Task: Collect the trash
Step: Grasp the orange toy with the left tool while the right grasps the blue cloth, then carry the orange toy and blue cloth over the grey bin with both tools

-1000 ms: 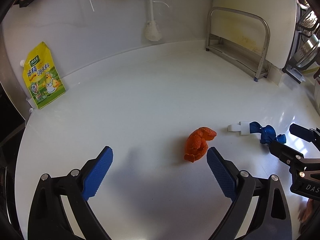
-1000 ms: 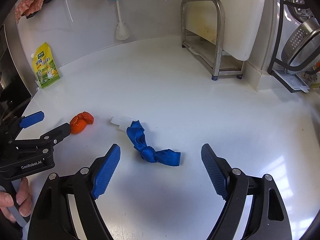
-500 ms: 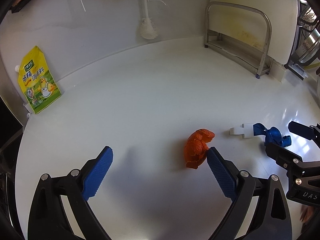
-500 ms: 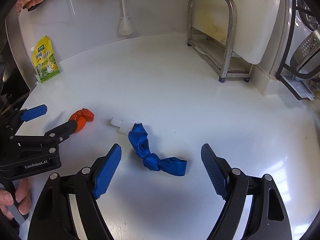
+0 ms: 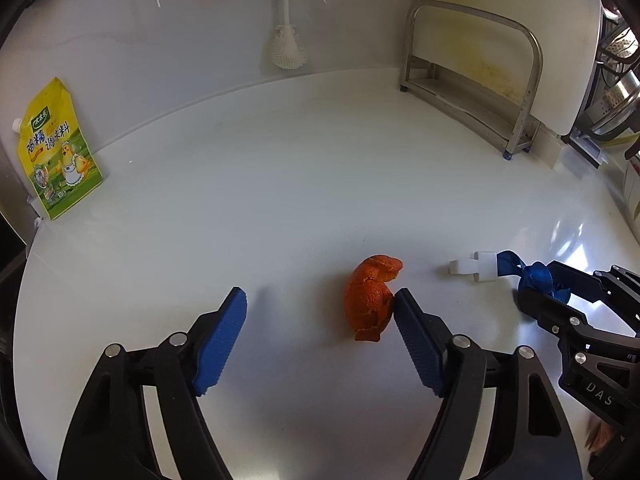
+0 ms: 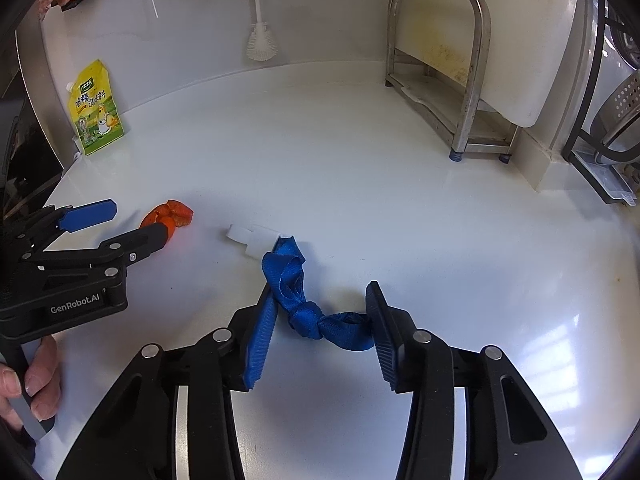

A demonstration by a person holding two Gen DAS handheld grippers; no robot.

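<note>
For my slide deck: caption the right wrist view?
Right gripper closing around knotted blue fabric strap on white countertop; jaws touch both ends.

On the left gripper (image 6: 132,222), near left in your right wrist view, you can read "GenRobot.AI" in white. The right gripper (image 5: 560,292), near right in your left wrist view, shows "DAS". The yellow pouch (image 5: 56,156), far left, carries Chinese characters too small to read surely.

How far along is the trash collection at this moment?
Nothing looks collected yet. In hand: the left gripper has been closing around the orange peel, only one pad touching; the right gripper has been closing onto the knotted blue strap. Left: lifting both; the white plastic piece lies untouched on the counter.
</note>
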